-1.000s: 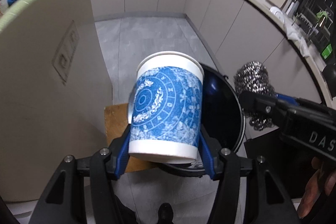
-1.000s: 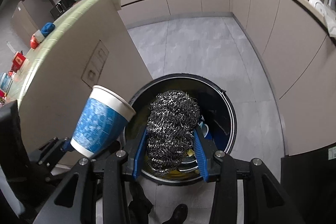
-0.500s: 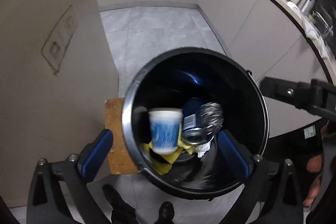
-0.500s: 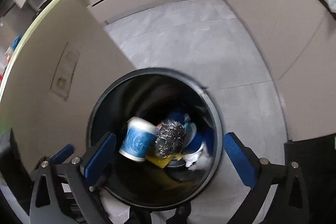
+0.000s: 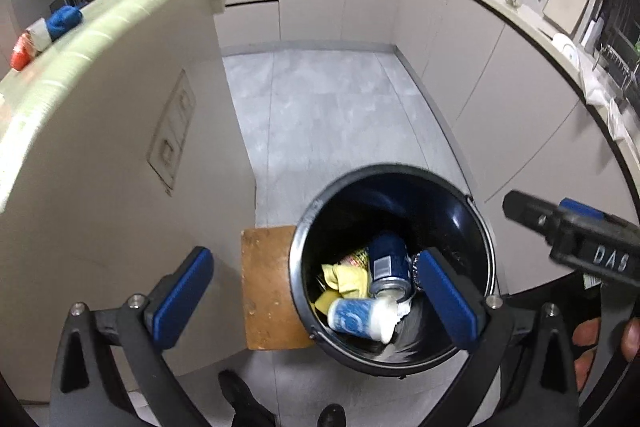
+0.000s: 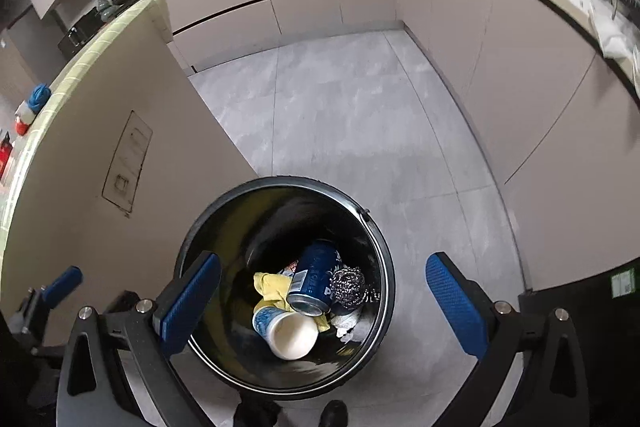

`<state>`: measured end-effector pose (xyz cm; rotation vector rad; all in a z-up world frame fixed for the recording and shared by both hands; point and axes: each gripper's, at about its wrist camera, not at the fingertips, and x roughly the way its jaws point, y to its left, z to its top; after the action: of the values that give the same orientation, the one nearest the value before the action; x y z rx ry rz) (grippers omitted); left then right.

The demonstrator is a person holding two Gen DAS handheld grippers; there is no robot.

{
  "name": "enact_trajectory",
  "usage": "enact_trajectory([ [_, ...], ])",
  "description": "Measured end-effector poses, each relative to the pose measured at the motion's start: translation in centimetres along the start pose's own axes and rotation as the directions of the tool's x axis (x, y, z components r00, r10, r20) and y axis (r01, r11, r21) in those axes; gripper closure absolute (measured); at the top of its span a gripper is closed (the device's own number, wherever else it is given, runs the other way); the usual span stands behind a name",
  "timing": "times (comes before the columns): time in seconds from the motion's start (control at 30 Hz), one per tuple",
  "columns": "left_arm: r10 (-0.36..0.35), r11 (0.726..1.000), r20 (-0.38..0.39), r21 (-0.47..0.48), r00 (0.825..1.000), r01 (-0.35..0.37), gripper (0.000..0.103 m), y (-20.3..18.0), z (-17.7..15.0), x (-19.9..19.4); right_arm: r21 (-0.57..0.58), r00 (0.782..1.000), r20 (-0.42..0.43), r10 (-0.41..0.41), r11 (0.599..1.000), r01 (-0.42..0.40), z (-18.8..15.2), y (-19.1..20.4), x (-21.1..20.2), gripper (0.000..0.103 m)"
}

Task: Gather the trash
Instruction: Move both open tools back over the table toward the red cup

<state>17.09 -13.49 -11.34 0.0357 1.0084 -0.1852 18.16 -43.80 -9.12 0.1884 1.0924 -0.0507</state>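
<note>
Both deposits are confirmed. The left gripper [image 5: 310, 301] and right gripper [image 6: 322, 301] have just been spread wide and are empty. The paper cup [image 6: 285, 331] lies sideways in the bin [image 6: 372, 227], mouth toward five o'clock, steel scourer [image 6: 347, 285] at its two o'clock, below both.

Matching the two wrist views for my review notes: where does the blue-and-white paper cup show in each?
Left wrist: paper cup lies on its side in the black bin, lower centre.
Right wrist: paper cup in the bin, below centre, mouth toward the camera.
Shared landmark: blue drink can beside it.
</note>
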Motion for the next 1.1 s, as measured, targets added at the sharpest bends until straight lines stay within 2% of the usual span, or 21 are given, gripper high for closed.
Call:
enact_trajectory([
  [0.4,0.027,0.998,0.111,-0.056,0.993,-0.021,0.001,3.1,1.8,-5.8,-0.105,0.994,0.109,0.010,0.995,0.001,1.3,4.1,-5.7,0.000],
  [0.5,0.044,0.997,0.134,-0.070,0.990,-0.035,0.001,3.9,1.9,-7.0,-0.139,0.984,0.173,0.035,0.990,-0.011,1.8,5.8,-7.5,0.000],
  [0.6,0.079,0.993,0.168,-0.097,0.983,-0.063,0.001,5.7,2.2,-8.7,-0.187,0.965,0.244,0.099,0.981,-0.053,2.1,7.8,-9.1,0.000],
  [0.8,0.186,0.967,0.215,-0.210,0.959,-0.141,0.001,11.7,1.5,-11.6,-0.270,0.968,0.189,0.164,0.957,-0.109,3.2,13.6,-9.7,0.000],
  [0.93,0.255,0.938,0.235,-0.295,0.938,-0.181,0.001,16.4,0.3,-13.2,-0.350,0.958,0.182,0.223,0.925,-0.149,3.3,18.1,-9.7,0.000],
  [1.1,0.304,0.899,0.249,-0.393,0.919,-0.191,0.001,22.0,-0.2,-14.3,-0.440,0.940,0.159,0.301,0.874,-0.205,3.7,24.5,-9.7,0.000],
])
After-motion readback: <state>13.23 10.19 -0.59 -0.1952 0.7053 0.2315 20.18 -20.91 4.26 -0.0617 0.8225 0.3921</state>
